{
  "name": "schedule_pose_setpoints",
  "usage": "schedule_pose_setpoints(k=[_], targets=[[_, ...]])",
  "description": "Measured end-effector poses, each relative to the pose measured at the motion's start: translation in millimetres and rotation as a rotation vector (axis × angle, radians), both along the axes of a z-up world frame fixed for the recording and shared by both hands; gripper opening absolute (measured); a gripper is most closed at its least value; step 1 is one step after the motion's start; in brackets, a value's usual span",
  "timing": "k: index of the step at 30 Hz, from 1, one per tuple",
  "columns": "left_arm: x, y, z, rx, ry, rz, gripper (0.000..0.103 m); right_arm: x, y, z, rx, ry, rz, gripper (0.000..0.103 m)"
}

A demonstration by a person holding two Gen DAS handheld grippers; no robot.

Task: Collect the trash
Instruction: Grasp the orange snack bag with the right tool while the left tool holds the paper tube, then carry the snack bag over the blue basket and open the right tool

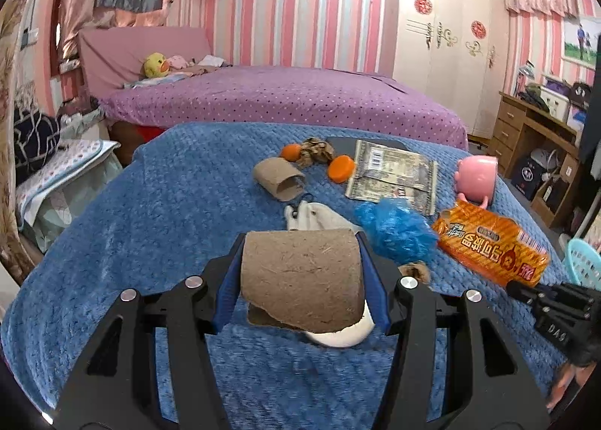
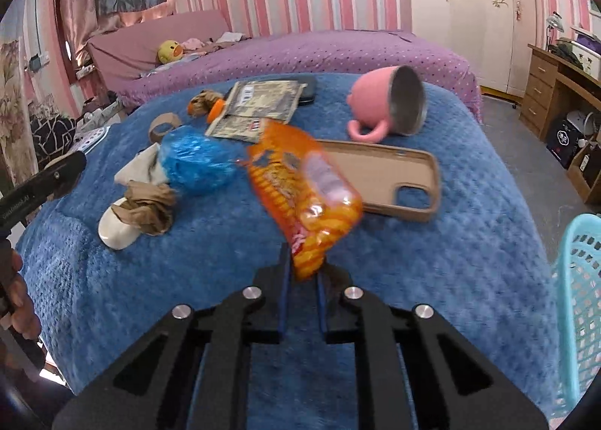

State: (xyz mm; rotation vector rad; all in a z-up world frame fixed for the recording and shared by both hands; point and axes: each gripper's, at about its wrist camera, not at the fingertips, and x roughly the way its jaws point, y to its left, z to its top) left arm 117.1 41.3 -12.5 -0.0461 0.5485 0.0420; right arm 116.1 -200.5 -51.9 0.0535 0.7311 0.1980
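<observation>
- A cardboard tube [image 1: 302, 279] is clamped between the blue pads of the left claw [image 1: 300, 281], the jaws held wide by the tube's width, above the blue blanket [image 1: 112, 242].
- An orange snack wrapper [image 2: 300, 193] is pinched by its lower end in the right claw [image 2: 302, 279], the jaws nearly closed; the wrapper is blurred, so it is probably swinging.
- A turquoise basket [image 2: 578, 298] is seen just right of the wrapper, presumably the place for trash.
- Left of the wrapper on the blanket lie a blue plastic bag [image 2: 195, 161], a white sock [image 2: 139, 167] and a brown stocking [image 2: 148, 208]; beyond it, a second cardboard tube [image 2: 163, 125], a foil packet [image 2: 259, 107] and an orange cap [image 2: 216, 109].
- A phone case [image 2: 390, 178] and a pink mug [image 2: 387, 103] lie right of and behind the wrapper; they could be wrongly binned.
- The slick wrapper could slip from so small a pinch.
- The tube could be crushed and dropped if squeezed harder.
</observation>
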Motion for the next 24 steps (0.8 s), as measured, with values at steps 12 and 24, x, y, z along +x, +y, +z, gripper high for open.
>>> schedule_pose_setpoints(k=[12, 24], targets=[[1.0, -28.9, -2.6, 0.059, -0.009, -0.036, 0.055, 17.2, -22.4, 4.7, 0.067, -0.049, 0.001, 0.062], [6.9, -39.5, -10.0, 0.093, 0.014, -0.038, 0.055, 51.5, -7.8, -2.4, -0.005, 0.015, 0.024, 0.053]])
